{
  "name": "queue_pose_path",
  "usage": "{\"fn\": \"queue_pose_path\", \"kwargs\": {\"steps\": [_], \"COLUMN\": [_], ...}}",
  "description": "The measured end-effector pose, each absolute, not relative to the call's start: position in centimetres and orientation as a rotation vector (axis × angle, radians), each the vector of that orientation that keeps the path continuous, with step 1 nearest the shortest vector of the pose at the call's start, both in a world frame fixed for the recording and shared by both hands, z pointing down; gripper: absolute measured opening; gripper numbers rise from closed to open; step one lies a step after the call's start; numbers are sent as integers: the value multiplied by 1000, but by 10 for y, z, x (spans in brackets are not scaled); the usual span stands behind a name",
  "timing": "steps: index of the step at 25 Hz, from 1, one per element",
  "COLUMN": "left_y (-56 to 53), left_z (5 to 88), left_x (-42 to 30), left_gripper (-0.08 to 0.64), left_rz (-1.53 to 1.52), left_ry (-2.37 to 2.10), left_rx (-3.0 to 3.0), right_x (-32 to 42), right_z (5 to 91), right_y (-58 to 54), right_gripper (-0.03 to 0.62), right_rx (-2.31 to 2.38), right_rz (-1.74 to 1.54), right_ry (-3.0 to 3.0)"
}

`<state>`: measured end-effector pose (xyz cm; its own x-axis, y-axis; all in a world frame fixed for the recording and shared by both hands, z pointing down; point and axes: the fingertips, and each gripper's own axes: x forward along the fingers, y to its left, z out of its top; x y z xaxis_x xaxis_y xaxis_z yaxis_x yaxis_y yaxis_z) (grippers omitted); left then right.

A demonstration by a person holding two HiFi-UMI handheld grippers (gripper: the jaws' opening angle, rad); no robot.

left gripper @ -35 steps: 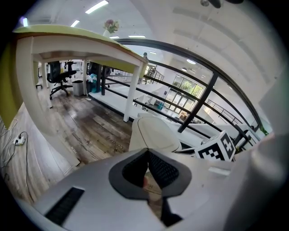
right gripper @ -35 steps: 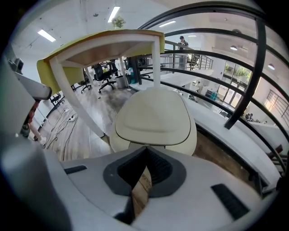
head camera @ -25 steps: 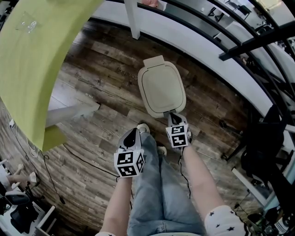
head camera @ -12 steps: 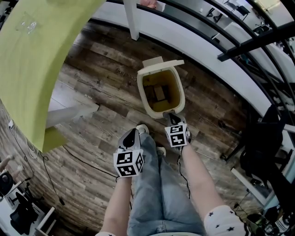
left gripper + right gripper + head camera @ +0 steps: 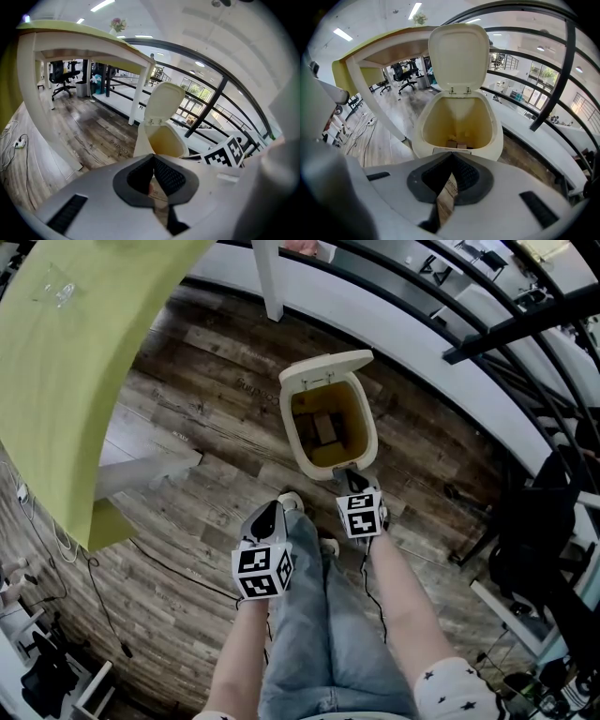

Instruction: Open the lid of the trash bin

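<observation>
Bin [image 5: 287, 424] lid [image 5: 328, 365] stands raised. Right claw [image 5: 351, 480], pressed together, at the bin's near rim; left claw [image 5: 271, 510], also together, behind.

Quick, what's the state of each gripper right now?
Left gripper: jaws closed, holding nothing.
Right gripper: jaws closed, holding nothing.

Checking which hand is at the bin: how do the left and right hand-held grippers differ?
The right hand-held gripper is at the front rim of the trash bin; the left hand-held gripper hangs short of it. The right one faces the open bin squarely; the left one sees it obliquely. Both are shut and empty.
</observation>
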<state>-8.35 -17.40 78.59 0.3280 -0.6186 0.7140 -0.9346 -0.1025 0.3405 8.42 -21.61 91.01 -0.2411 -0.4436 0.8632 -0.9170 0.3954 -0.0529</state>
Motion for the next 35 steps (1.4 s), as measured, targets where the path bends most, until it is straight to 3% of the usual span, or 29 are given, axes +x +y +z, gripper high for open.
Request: {"fn": "queue_pose_path", "kwargs": {"steps": [21, 35], "left_y": [-158, -112], "left_z": [743, 668], "left_x": [-92, -76], "left_gripper": [11, 11], "left_rz": [466, 399], "left_ry": [-1452, -1512], "left_rx": [1815, 1789], "right_x": [87, 80], "right_z": [850, 718], "right_y": [-221, -186], "right_gripper": [-6, -6], "right_rx": [1268, 1319], "right_rz": [645, 584], "right_ry": [-1870, -2130]}}
